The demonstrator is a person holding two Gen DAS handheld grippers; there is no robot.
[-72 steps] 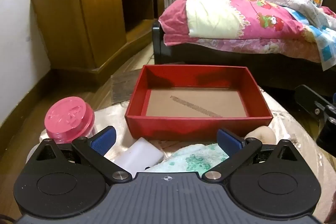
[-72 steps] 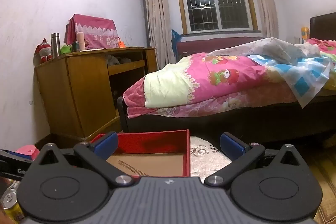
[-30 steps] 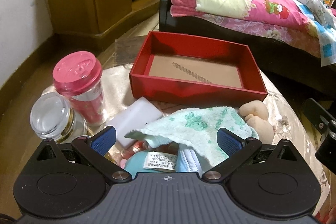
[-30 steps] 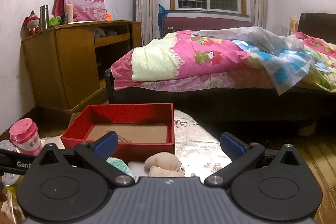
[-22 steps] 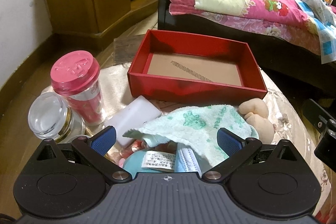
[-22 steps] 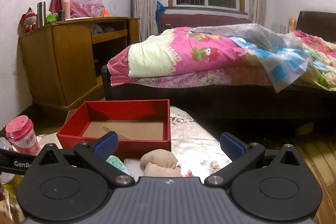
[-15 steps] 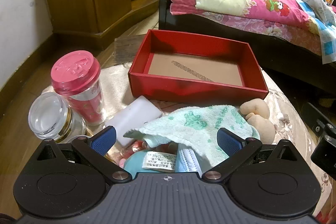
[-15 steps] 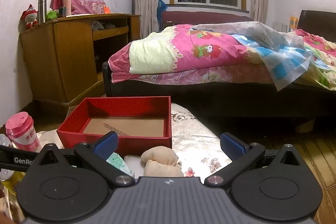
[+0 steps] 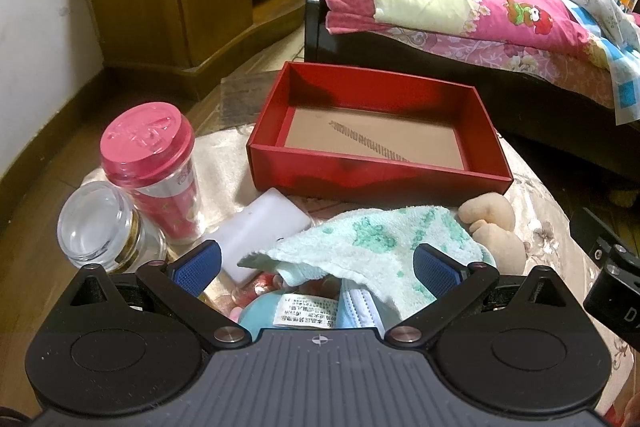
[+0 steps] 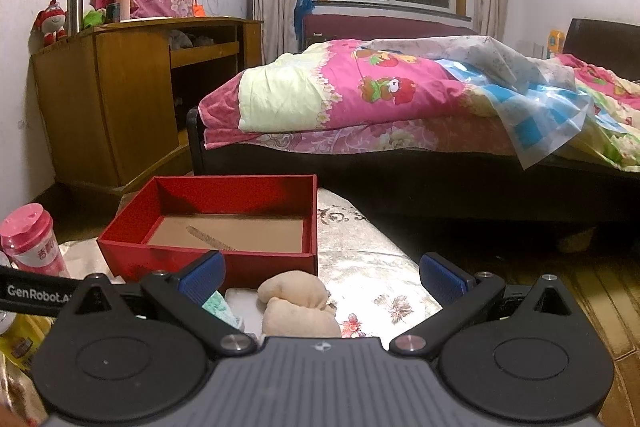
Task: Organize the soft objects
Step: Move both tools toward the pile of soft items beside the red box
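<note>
A mint-green towel (image 9: 372, 243) lies crumpled on the round table, over a blue face mask (image 9: 360, 307) and a light-blue soft item with a label (image 9: 280, 311). A beige plush toy (image 9: 494, 227) lies to its right; it also shows in the right wrist view (image 10: 296, 303). An empty red box (image 9: 376, 179) stands behind them, also in the right wrist view (image 10: 224, 265). My left gripper (image 9: 316, 267) is open just above the towel pile. My right gripper (image 10: 322, 277) is open, hovering over the plush toy.
A pink-lidded tumbler (image 9: 154, 167), a glass jar (image 9: 100, 231) and a white flat case (image 9: 260, 229) stand left of the pile. A bed (image 10: 400, 107) and a wooden cabinet (image 10: 120, 99) lie beyond the table. Wooden floor is to the right.
Both grippers rose and tilted down toward the table, bringing the towel pile and plush toy into view. Over the last second they moved only slightly. Both stayed open.
</note>
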